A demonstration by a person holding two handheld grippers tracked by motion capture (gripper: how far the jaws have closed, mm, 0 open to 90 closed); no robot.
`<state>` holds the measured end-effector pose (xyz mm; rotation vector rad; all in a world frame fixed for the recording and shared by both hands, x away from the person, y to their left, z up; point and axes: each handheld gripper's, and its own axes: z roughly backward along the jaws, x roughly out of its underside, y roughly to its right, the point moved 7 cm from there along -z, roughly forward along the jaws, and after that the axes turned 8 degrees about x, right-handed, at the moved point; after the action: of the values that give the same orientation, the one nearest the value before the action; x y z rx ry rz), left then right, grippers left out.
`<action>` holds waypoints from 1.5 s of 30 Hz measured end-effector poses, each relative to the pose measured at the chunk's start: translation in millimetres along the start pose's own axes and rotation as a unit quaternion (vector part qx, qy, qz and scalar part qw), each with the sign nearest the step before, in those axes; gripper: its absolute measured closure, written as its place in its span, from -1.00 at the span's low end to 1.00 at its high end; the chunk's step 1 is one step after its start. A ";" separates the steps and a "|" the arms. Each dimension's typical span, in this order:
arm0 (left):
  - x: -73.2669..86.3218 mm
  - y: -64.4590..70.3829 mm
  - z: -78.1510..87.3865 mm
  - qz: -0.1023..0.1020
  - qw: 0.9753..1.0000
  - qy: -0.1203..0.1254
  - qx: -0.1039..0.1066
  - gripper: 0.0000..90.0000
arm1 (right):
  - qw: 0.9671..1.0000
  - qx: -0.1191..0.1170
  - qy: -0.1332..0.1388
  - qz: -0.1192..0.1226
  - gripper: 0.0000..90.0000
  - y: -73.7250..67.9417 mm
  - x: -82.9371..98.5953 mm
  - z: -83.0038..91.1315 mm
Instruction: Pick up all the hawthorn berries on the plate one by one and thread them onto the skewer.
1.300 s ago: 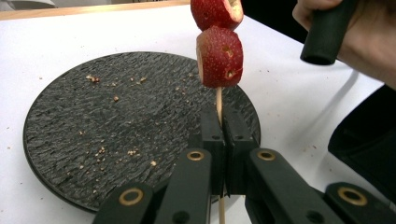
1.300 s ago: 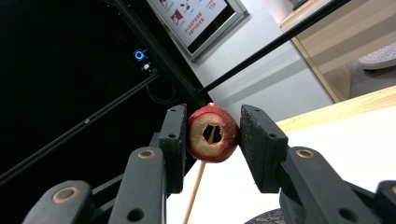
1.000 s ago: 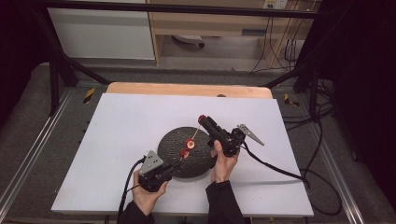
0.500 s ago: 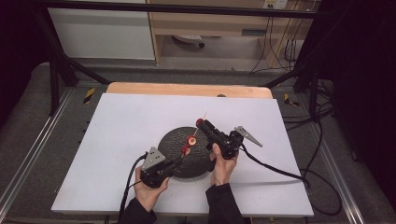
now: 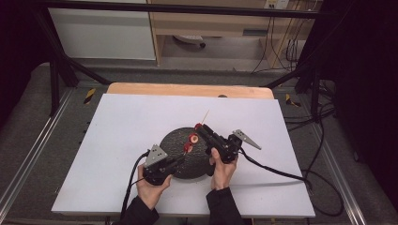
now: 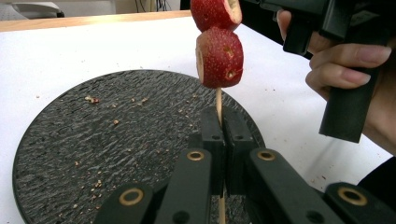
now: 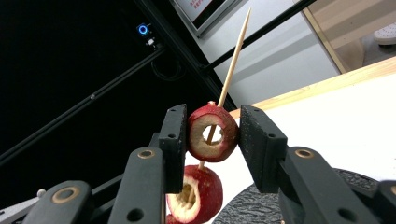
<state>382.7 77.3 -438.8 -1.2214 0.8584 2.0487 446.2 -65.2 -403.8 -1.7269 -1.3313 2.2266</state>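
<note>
Left tongs clamp skewer shut; right tongs grip top hawthorn: slide it straight down axis, skewer steady.

White table sheet covers the work surface; bare wooden strip exposed along the far edge. Black frame bars stand at both far corners. Yellow-black markers lie on the grey floor at either side. Beyond the table: light wood cabinet, white panel, hanging cables. In the right gripper view, a small blue ring light glows against a dark background.
</note>
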 end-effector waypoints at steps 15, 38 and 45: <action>7.3 -12.7 10.0 0.005 1.000 -0.012 -0.008 0.96 | 0.997 0.017 -0.035 0.059 0.00 3.2 -7.3 6.5; 15.8 -32.7 33.0 -0.002 0.999 -0.053 -0.009 0.96 | 0.943 0.066 -0.226 0.236 -0.96 55.2 7.9 36.2; 10.8 -35.3 40.8 -0.009 0.998 -0.063 -0.007 0.96 | 0.925 0.075 -0.264 0.262 -0.98 72.8 15.4 55.5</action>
<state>384.1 132.3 -441.4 -1.0907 0.7709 2.0958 428.8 -137.0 -460.1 -1.6330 -0.7506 3.1646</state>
